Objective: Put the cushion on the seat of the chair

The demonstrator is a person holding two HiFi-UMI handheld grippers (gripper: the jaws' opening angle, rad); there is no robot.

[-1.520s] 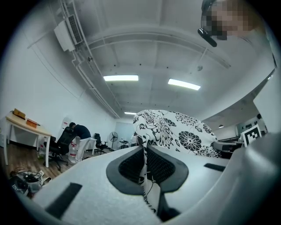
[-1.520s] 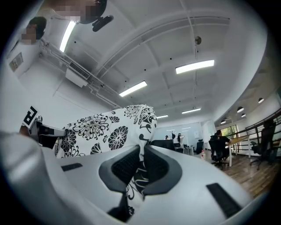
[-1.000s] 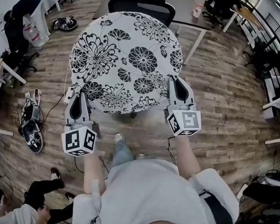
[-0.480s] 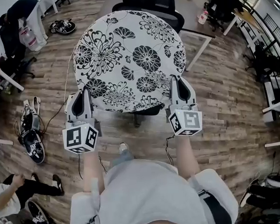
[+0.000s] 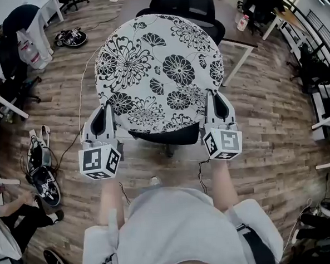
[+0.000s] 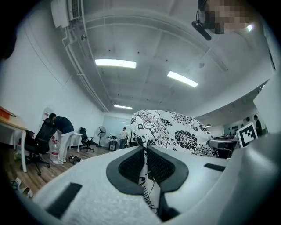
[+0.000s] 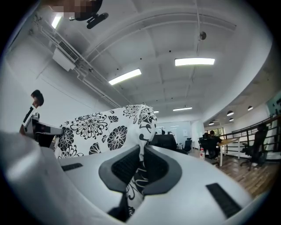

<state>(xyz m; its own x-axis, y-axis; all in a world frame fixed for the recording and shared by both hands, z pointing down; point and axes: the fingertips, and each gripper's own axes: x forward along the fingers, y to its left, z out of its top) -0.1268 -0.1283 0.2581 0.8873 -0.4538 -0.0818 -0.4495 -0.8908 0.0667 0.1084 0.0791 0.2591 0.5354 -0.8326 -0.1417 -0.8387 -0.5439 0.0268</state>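
Head view: the cushion [image 5: 158, 73], round and white with black flowers, is held out roughly flat ahead of both grippers. The left gripper [image 5: 107, 109] grips its near-left edge and the right gripper [image 5: 214, 95] its near-right edge. Each gripper view confirms the hold. A fold of flowered cloth is pinched between the dark pads [image 6: 129, 165], the jaws are almost together, and the rest of the cushion swells forward from them.

The black chair [image 5: 193, 7] stands just beyond and below the grippers. A strip of its seat [image 5: 165, 136] peeks out under the cushion's near rim, between the two grippers, and its backrest rises past the far rim.

By this layout, the pick-up and the carry look finished, with the cushion brought over the chair. What seems left is to lower it, settle it square on the seat, and release both edges.

Much cannot be read. The cushion covers nearly the whole seat from above, so I cannot tell whether its underside touches the seat or hangs clear of it, nor how well it is centred. Only a short bit of the chair's stem shows beneath. Both gripper views look level across the cushion's top toward ceiling and room, and neither shows the seat.
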